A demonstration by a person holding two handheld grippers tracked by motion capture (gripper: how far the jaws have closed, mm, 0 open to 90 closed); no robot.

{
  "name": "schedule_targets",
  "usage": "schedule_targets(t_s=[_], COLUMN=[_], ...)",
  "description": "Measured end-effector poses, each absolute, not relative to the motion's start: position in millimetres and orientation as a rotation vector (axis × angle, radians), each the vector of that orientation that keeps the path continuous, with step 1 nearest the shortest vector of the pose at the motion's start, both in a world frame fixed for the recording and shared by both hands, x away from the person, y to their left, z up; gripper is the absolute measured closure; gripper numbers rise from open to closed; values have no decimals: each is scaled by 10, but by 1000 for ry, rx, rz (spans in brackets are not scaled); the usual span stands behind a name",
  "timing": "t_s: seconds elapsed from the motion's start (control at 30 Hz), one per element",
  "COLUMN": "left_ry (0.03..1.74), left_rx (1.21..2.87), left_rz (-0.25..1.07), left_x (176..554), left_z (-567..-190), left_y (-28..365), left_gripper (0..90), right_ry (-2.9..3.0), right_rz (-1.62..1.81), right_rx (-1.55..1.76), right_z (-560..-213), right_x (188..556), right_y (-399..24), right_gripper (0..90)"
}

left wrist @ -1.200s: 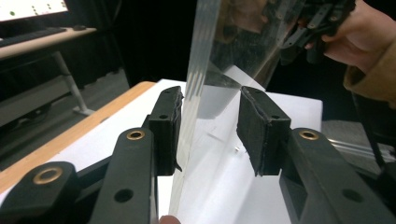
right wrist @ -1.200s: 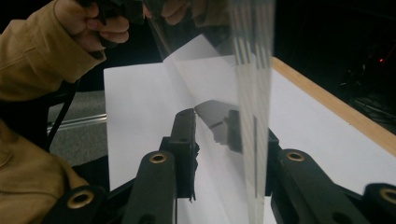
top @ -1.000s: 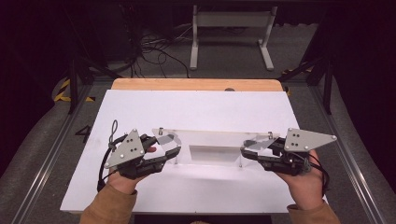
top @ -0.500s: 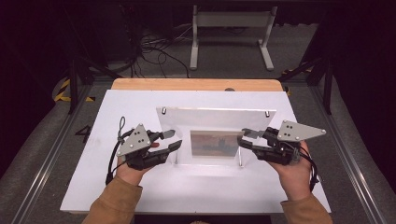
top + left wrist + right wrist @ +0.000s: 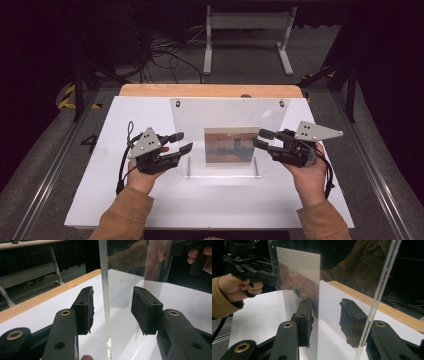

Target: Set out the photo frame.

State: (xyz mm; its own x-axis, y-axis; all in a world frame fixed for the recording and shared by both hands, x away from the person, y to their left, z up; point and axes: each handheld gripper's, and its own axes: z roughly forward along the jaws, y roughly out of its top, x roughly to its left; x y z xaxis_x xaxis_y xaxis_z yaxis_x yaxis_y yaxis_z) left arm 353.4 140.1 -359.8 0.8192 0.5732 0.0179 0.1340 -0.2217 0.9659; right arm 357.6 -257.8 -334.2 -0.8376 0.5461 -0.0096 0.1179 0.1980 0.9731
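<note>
Acrylic frame [image 5: 227, 135] stands upright on your white worktop [image 5: 120, 200], a small picture [image 5: 231, 145] set in its middle. Your left claw [image 5: 182, 141] sits at the frame's left edge with the clear edge [image 5: 105, 290] between its pads [image 5: 86, 308] but touching neither; its jaws have just been opening. Your right claw [image 5: 261, 138] straddles the frame's right edge, and the sheet [image 5: 382, 287] stands between its pads [image 5: 305, 320] with gaps on both sides, so nothing is clamped there either.
</note>
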Motion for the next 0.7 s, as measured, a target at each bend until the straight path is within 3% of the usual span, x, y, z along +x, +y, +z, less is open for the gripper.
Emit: schedule_targets(t_s=[0.23,0.37,0.7], left_ry=[552,545,564], left_rx=[1779,1777,1772], left_rz=[432,430,425], left_x=[3558,3575,3577], left_z=[-3646,-3672,-3682], left_y=[1394,1385,1426], left_gripper=[487,454,333], right_ry=[2121,2113,2093], right_rz=[1647,1660,1684], right_rx=[679,695,775], right_z=[-3408,-3426,-3441], right_x=[3666,3693,3656], right_y=[-2571,-2579,-2606], right_gripper=[490,480,265])
